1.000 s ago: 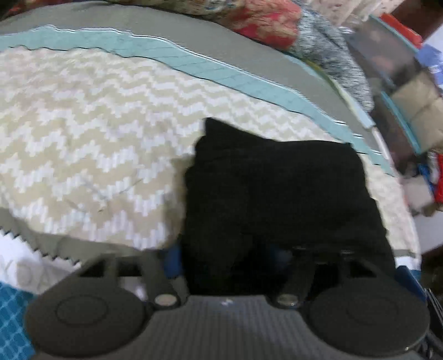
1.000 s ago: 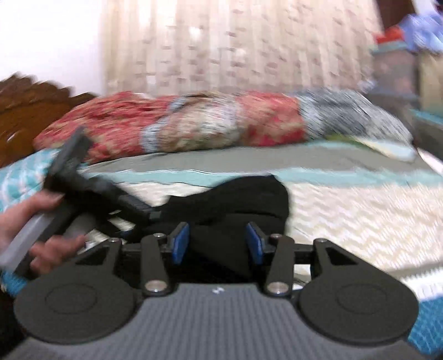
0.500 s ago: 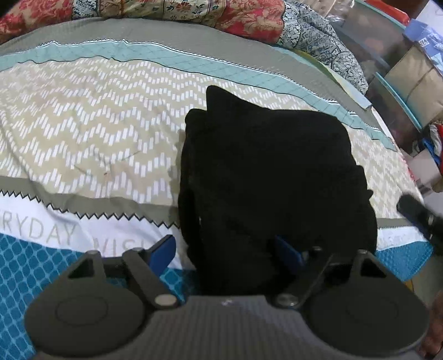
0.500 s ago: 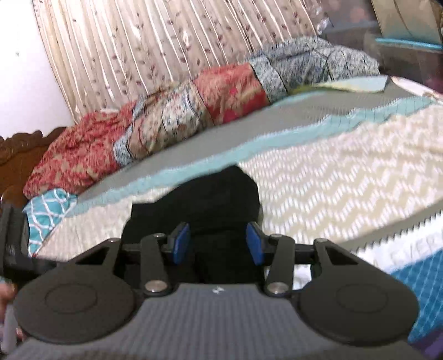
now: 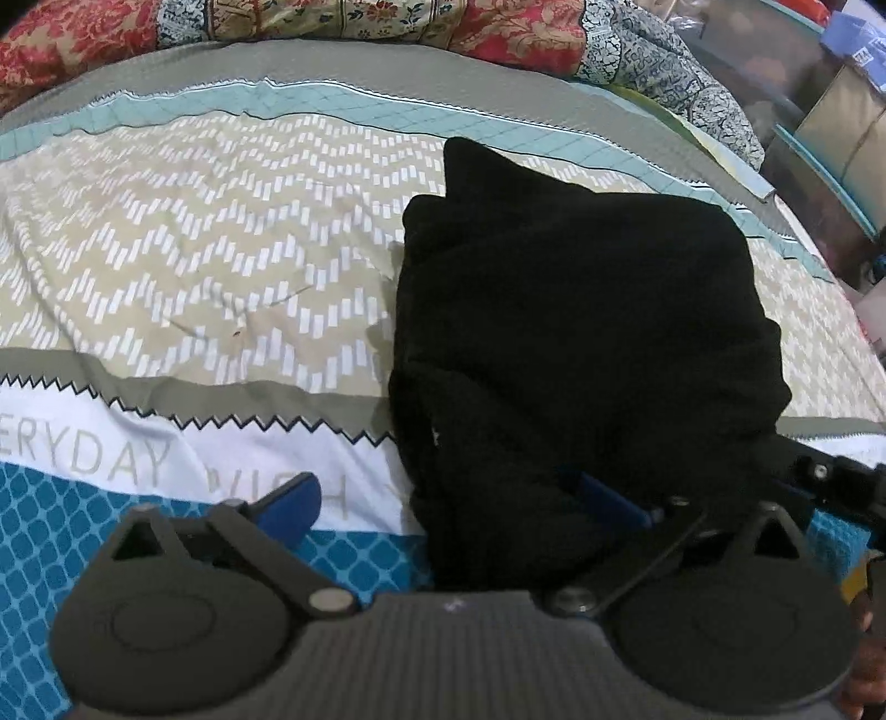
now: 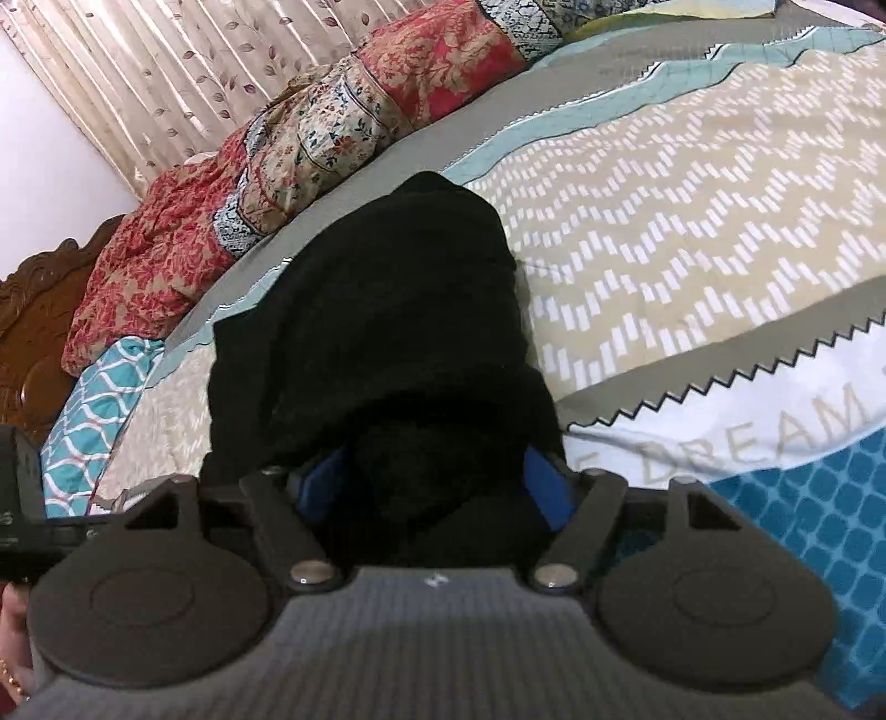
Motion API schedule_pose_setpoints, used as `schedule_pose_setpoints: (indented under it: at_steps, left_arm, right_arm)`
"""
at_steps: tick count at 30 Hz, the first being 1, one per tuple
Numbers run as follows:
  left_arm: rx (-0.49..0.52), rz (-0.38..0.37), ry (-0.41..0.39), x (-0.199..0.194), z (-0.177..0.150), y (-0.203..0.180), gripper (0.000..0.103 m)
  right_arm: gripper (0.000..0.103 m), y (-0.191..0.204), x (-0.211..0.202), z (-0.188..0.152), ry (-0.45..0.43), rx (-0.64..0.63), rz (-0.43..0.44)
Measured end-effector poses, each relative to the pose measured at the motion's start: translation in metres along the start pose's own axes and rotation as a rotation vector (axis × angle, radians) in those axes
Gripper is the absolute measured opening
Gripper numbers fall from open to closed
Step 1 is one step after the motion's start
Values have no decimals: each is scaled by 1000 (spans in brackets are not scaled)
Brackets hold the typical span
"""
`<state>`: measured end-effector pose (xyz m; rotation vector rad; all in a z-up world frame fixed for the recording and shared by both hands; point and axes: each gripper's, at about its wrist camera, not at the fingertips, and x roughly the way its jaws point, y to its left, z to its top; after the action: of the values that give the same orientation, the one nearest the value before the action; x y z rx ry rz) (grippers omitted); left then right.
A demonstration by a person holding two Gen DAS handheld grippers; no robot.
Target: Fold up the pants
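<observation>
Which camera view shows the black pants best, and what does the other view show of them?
The left wrist view shows the black pants best: nearly the whole folded bundle lies in sight on the bedsheet, from above. The right wrist view shows the pants lower and end-on, so their near part hides the rest.

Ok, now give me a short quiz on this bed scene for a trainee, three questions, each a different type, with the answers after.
1. True or false: the black pants lie spread out flat at full length on the bedspread.
2. What lies along the bed's far edge? A: a floral patchwork quilt. B: a laptop. C: a row of shoes.
3. Fill in: in the right wrist view, the white band beside the pants reads "_____".
Key: 1 false, they are folded into a compact bundle. 2 A. 3 DREAM.
</observation>
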<state>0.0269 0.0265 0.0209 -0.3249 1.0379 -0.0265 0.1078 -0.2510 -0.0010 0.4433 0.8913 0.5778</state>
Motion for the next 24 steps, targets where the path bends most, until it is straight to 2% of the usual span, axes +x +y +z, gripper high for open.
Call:
schedule_pose_setpoints:
  at_steps: [2, 6, 8, 12, 16, 24]
  left_arm:
    - [-18, -19, 2, -5, 1, 4, 103]
    - [-42, -40, 12, -13, 2, 11, 103]
    - [-61, -43, 18, -15, 1, 13, 103]
    - [-56, 1, 0, -19, -4, 5, 103]
    - [-51, 49, -7, -21, -6, -3, 103]
    - [-38, 94, -33, -33, -11, -7, 103]
  right_arm:
    - [76, -4, -12, -4, -18, 42, 18]
    - [86, -12, -32, -11, -59, 78, 66]
    - [86, -14, -38, -11, -64, 89, 75]
    - [86, -14, -46, -16, -69, 102, 75]
    - [86, -2, -44, -19, -69, 63, 70]
    - [87, 22, -32, -30, -60, 0, 23]
